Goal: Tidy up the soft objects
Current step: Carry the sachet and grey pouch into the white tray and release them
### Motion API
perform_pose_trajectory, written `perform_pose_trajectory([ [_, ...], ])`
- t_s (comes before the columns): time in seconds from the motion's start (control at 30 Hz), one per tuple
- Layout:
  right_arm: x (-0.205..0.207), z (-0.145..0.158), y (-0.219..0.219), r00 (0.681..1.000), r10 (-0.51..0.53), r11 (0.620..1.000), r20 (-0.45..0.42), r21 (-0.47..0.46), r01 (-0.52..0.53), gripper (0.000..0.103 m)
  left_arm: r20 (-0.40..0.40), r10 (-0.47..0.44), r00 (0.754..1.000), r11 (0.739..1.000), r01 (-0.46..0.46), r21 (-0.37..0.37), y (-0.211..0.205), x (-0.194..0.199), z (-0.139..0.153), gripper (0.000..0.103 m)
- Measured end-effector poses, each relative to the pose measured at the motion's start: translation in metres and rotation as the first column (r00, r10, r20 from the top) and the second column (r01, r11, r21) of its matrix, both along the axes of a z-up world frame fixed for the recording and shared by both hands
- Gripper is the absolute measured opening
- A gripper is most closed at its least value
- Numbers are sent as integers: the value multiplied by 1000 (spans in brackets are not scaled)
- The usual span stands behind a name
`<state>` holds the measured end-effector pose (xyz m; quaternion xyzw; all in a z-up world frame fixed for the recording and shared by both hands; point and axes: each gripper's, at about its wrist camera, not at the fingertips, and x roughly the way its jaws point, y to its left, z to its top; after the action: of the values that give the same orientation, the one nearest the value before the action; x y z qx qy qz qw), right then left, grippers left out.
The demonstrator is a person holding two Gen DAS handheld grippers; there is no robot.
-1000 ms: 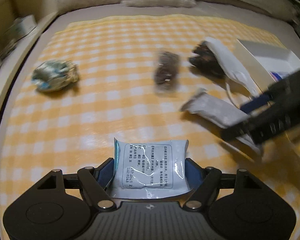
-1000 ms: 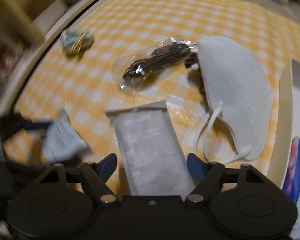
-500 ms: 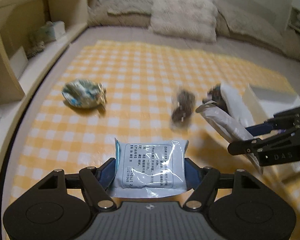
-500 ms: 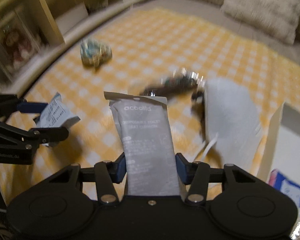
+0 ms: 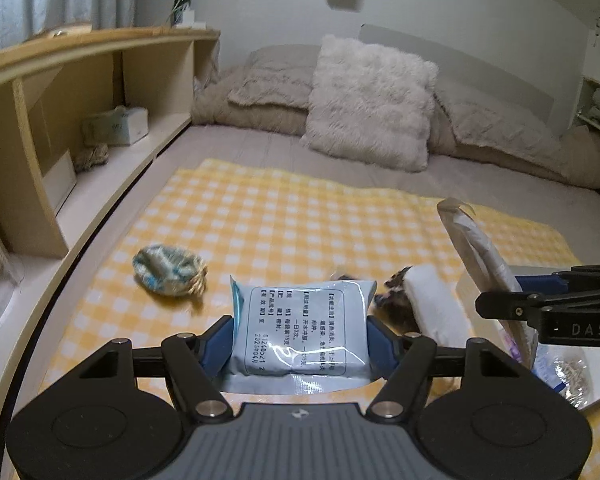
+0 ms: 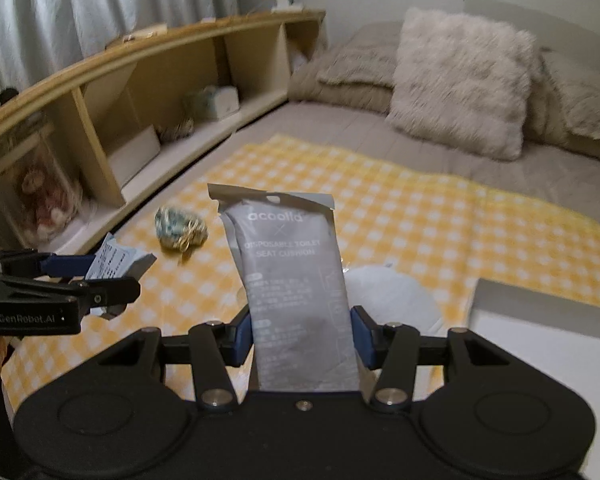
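Note:
My left gripper [image 5: 300, 342] has a pale blue printed packet [image 5: 300, 312] between its blue pads, which press on both sides while the jaws are still closing. It is held above the yellow checked cloth [image 5: 300, 220]. My right gripper [image 6: 301, 334] is shut on a long grey packet [image 6: 288, 248] that stands upright, also lifted off the cloth. Each gripper shows in the other's view: the right gripper [image 5: 500, 292] with the grey packet [image 5: 472, 240], the left gripper [image 6: 112, 276] with the blue packet [image 6: 112, 256].
On the cloth lie a crumpled teal and gold bundle [image 5: 168, 270], a white face mask [image 5: 432, 304] and a dark item in clear wrap [image 5: 396, 284]. A white box [image 6: 540, 340] sits at the right. A wooden shelf [image 5: 60, 120] runs along the left; pillows [image 5: 368, 104] at the back.
Both grippers rose and tipped upward with their packets. The right gripper closed on the grey packet and lifted it off the cloth. The left one kept the blue packet throughout.

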<state>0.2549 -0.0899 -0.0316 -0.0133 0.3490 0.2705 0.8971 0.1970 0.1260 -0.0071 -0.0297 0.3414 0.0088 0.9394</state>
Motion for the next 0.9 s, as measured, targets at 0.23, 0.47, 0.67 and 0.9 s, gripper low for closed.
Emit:
perform_pose_trajectory([
  [0.23, -9, 16, -36, 996, -76, 997, 39, 10, 76, 51, 45, -53, 998, 999, 54, -11, -36, 4, 12, 69],
  [0.47, -14, 23, -82, 987, -153, 988, 57, 16, 152, 51, 71, -118, 991, 992, 120, -29, -80, 16, 16, 69],
  [0.67, -19, 26, -131, 971, -229, 973, 61, 15, 229, 51, 90, -199, 976, 978, 204, -51, -126, 30, 16, 69],
  [0.9, -22, 24, -189, 943, -329, 944, 50, 22, 328, 51, 86, -300, 950, 950, 306, -67, -182, 42, 8, 69],
])
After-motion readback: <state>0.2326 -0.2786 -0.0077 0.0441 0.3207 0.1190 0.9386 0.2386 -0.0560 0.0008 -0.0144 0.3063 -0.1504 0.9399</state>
